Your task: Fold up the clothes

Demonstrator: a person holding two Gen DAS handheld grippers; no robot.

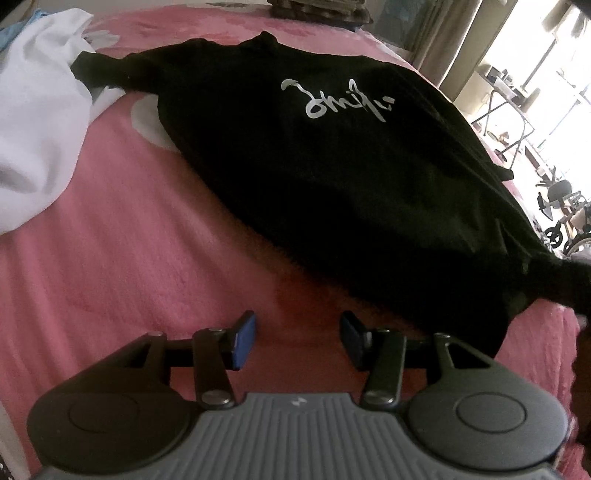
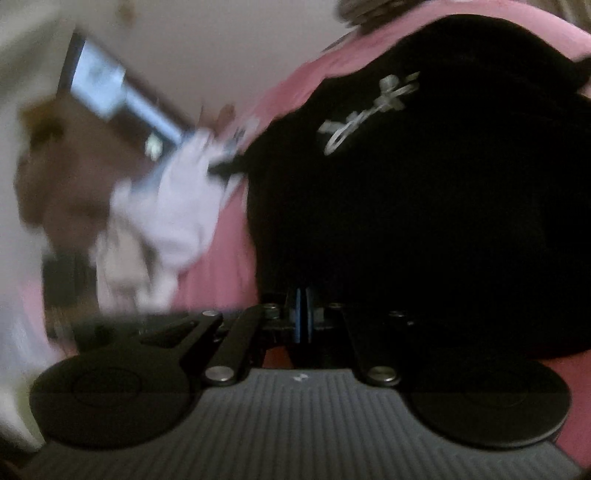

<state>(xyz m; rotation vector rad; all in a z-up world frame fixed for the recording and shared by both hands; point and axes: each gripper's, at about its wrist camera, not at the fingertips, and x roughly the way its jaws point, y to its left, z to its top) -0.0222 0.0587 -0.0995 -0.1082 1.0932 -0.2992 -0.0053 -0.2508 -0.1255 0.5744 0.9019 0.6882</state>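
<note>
A black T-shirt (image 1: pixel 332 177) with a silver script print lies spread across the pink bedspread (image 1: pixel 122 266). Its right end is drawn into a tight bunch at the frame's right edge. My left gripper (image 1: pixel 297 339) hovers open over bare bedspread, just short of the shirt's near edge, with nothing between its blue pads (image 1: pixel 243 341). The right wrist view is blurred. There the black T-shirt (image 2: pixel 424 221) fills the right half, and my right gripper (image 2: pixel 303 317) has its pads pressed together on the shirt's near edge.
A pile of white cloth (image 1: pixel 40 122) lies at the left on the bed, touching one black sleeve. A stack of folded clothes (image 1: pixel 317 11) sits at the far edge. Beyond the bed's right side are curtains, a bright window and wheeled furniture (image 1: pixel 561 214).
</note>
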